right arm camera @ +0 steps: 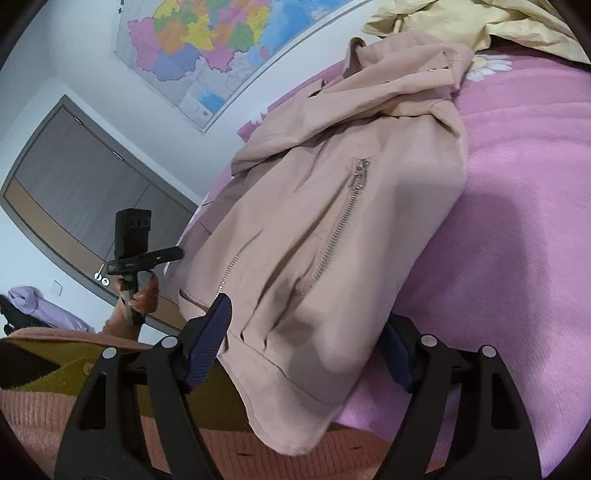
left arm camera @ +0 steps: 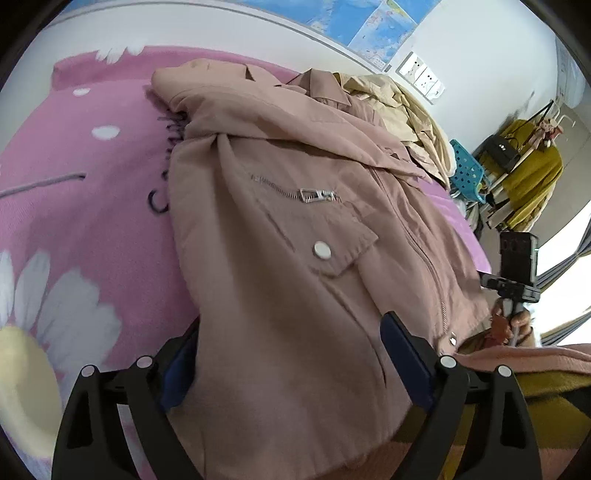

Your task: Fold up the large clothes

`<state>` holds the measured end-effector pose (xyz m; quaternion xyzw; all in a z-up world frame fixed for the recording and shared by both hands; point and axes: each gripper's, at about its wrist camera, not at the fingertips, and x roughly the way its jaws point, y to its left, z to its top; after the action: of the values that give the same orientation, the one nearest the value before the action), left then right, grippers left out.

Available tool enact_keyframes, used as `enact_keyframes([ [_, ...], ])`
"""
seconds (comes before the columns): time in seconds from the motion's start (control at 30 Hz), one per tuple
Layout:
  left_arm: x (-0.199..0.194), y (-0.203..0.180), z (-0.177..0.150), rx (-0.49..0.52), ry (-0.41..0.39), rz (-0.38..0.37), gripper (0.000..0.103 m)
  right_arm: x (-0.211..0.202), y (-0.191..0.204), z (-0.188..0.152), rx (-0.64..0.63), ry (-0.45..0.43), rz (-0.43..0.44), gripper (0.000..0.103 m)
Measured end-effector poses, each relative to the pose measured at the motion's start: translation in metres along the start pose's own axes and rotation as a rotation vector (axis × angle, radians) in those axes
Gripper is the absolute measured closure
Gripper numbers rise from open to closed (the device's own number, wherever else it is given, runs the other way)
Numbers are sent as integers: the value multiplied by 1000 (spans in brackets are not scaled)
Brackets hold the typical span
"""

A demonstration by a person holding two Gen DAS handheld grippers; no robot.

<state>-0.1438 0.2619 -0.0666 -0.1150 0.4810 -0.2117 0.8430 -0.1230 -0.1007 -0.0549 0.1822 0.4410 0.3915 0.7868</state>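
A dusty-pink jacket (left arm camera: 295, 229) with zips and a snap pocket lies on the pink bed cover (left arm camera: 81, 206), its sleeves folded over the chest. My left gripper (left arm camera: 291, 354) is open, its blue-padded fingers (left arm camera: 406, 354) straddling the jacket's bottom hem. In the right wrist view the same jacket (right arm camera: 332, 229) hangs over the bed edge, and my right gripper (right arm camera: 306, 332) is open with its fingers on either side of the hem corner. Neither gripper pinches the cloth.
A cream garment (left arm camera: 402, 110) lies heaped beyond the jacket's collar; it also shows in the right wrist view (right arm camera: 480, 26). Each view shows the other hand-held gripper (left arm camera: 517, 266) (right arm camera: 133, 251). A map (right arm camera: 221, 48) hangs on the wall. A blue stool (left arm camera: 467, 170) stands beside the bed.
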Motion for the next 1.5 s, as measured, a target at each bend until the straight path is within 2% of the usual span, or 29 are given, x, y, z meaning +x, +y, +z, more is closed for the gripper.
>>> enact_keyframes([
  [0.1, 10, -8, 7, 30, -8, 24, 14, 5, 3, -1, -6, -4, -20, 35],
  [0.13, 12, -9, 8, 30, -10, 29, 19, 5, 3, -1, -5, -5, -19, 36],
  [0.2, 13, -11, 9, 35, -13, 88, 38, 6, 2, -4, 9, -1, -5, 44],
  [0.23, 12, -11, 8, 32, -11, 109, 51, 5, 2, -6, 15, 0, 8, 47],
  [0.27, 10, -10, 7, 20, -5, 121, 55, 5, 2, -7, 16, 0, 7, 48],
  [0.37, 7, -6, 4, -13, -10, 111, 55, 5, 1, -8, 18, -8, 9, 49],
  [0.4, 7, -7, 3, -11, -15, 120, 58, 8, 2, -8, 17, -5, 13, 50],
  [0.43, 9, -9, 3, -19, -17, 124, 76, 12, 1, -7, 30, 4, 25, 63],
  [0.47, 10, -8, 4, -54, -19, 108, 97, 15, -2, -7, 55, 12, 33, 81],
  [0.5, 8, -7, 5, -79, -32, 104, 99, 17, -6, -6, 80, 11, 42, 89],
  [0.53, 4, -8, 5, -88, -55, 106, 100, 15, -10, -6, 112, -3, 78, 94],
  [0.6, -11, -11, 6, -105, -119, 86, 100, 0, -8, -4, 124, -61, 149, 97],
  [0.73, -46, -19, 8, -136, -189, 15, 100, -41, 24, 3, 37, -167, 220, 99],
  [0.8, -65, -28, 6, -120, -241, -9, 101, -62, 43, 4, -19, -207, 261, 99],
  [0.9, -91, -39, -2, -117, -301, -66, 101, -84, 59, 1, -75, -246, 261, 99],
  [0.97, -96, -41, -9, -125, -314, -77, 101, -88, 52, -1, -45, -246, 254, 99],
  [1.07, -82, -33, -19, -160, -277, -88, 100, -74, 30, -8, 38, -197, 222, 99],
  [1.2, -52, -21, -29, -177, -190, -80, 98, -60, 25, -10, 54, -163, 248, 99],
  [1.3, -32, -15, -35, -182, -133, -10, 88, -59, 27, -10, 43, -165, 247, 99],
  [1.37, -23, -9, -38, -187, -91, -12, 69, -60, 27, -10, 42, -160, 247, 99],
  [1.43, -17, -5, -43, -179, -61, -22, 61, -59, 27, -10, 46, -156, 250, 99],
  [1.5, -10, -4, -47, -172, -22, -60, 62, -57, 26, -9, 52, -149, 256, 99],
])
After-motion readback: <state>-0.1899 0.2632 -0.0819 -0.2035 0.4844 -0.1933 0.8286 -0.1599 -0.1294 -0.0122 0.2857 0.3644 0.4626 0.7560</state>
